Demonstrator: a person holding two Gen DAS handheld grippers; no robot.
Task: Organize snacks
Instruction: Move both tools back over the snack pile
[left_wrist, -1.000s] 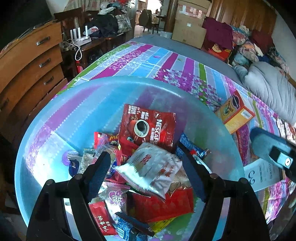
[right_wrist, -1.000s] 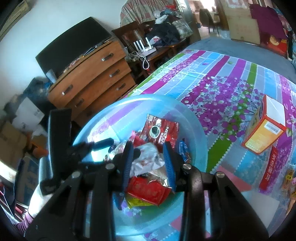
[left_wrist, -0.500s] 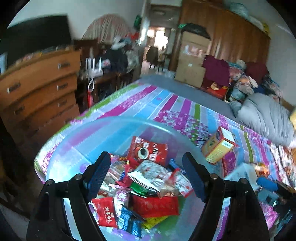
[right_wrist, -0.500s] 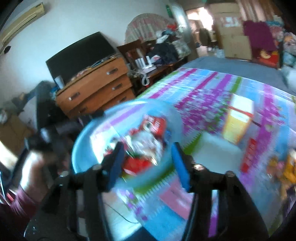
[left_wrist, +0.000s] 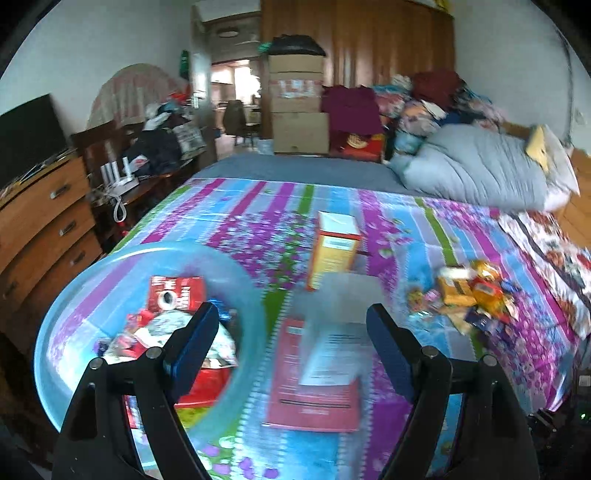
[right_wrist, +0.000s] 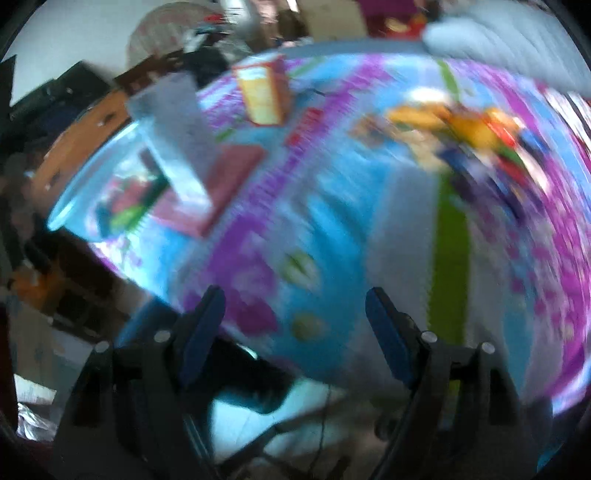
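A light blue plastic basin (left_wrist: 251, 295) sits at the near left of the bed and holds several snack packets, among them a red Nescafe pouch (left_wrist: 175, 293). It also shows, blurred, in the right wrist view (right_wrist: 74, 199). A pile of loose snack packets (left_wrist: 469, 295) lies on the bedspread to the right, and shows in the right wrist view (right_wrist: 476, 136). My left gripper (left_wrist: 291, 343) is open and empty, raised above the basin's right edge. My right gripper (right_wrist: 295, 325) is open and empty over the near edge of the bed.
An orange and red carton (left_wrist: 334, 254) stands upright mid-bed. A flat red box with a white sheet (left_wrist: 317, 376) lies near the basin. A grey duvet (left_wrist: 476, 170) lies at the far right. A wooden dresser (left_wrist: 37, 229) stands left of the bed.
Both grippers have pulled up and back from the basin and swung right. The right gripper has opened wider and its view is motion-blurred. The snack pile has come into view.
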